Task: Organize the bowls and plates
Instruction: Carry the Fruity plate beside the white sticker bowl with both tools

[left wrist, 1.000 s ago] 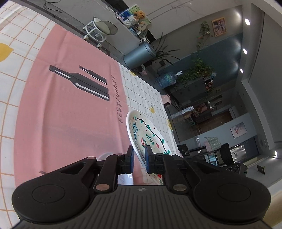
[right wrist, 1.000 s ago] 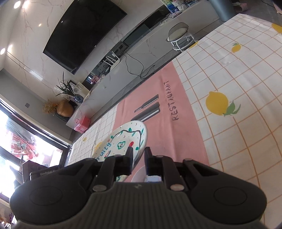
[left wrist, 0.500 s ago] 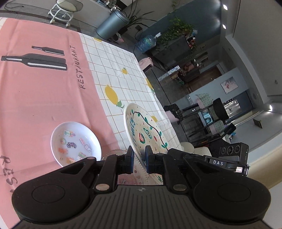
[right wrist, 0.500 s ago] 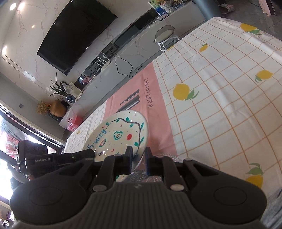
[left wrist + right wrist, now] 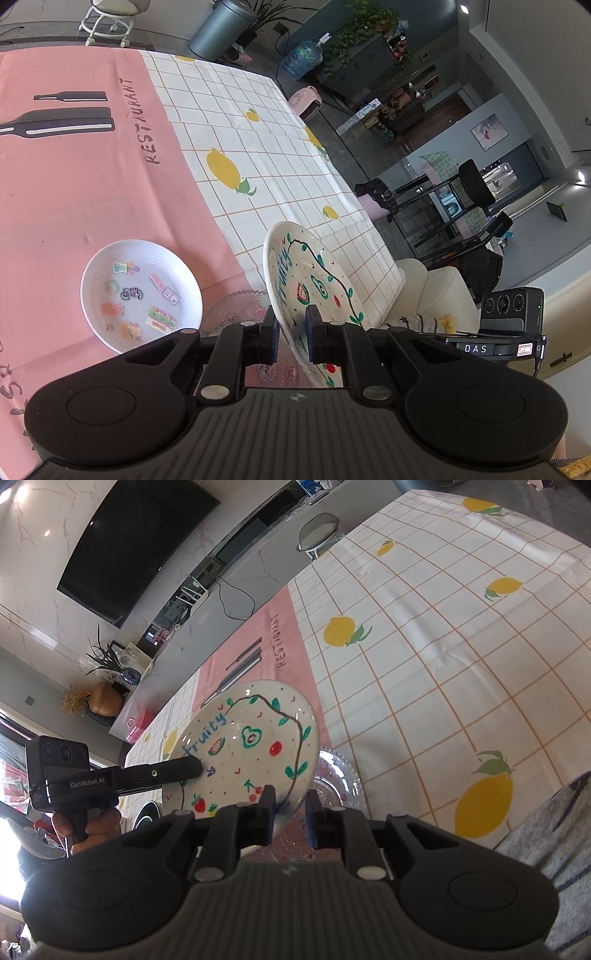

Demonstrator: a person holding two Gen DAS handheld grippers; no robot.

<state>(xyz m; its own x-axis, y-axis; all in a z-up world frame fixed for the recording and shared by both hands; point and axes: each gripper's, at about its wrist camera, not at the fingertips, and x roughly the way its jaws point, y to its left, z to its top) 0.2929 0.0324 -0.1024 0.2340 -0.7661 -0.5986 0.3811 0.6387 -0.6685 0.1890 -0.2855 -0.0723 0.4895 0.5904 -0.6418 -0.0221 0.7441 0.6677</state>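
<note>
A cream plate [image 5: 314, 273] painted with fruit and the word "Fruity" hangs tilted above the table, held by its two opposite rims. My left gripper [image 5: 291, 334] clamps the near rim, its jaws opening slightly with the rim still between the pads. From the other side, my right gripper [image 5: 290, 805] is shut on the plate [image 5: 243, 746]. A clear patterned glass plate [image 5: 236, 310] lies on the cloth just below the held plate, also seen in the right wrist view [image 5: 340, 775]. A white bowl [image 5: 140, 295] with stickers inside sits to its left.
A pink runner [image 5: 92, 192] and a lemon-checked cloth [image 5: 443, 657] cover the table. The table's edge [image 5: 369, 221] drops off toward a cream chair [image 5: 436, 291] and dark chairs. A person's hand [image 5: 88, 830] holds the left gripper's handle.
Both grippers carried the painted plate across the table toward the near edge, over the glass plate. The white sticker bowl came into the left wrist view. The left gripper rolled.
</note>
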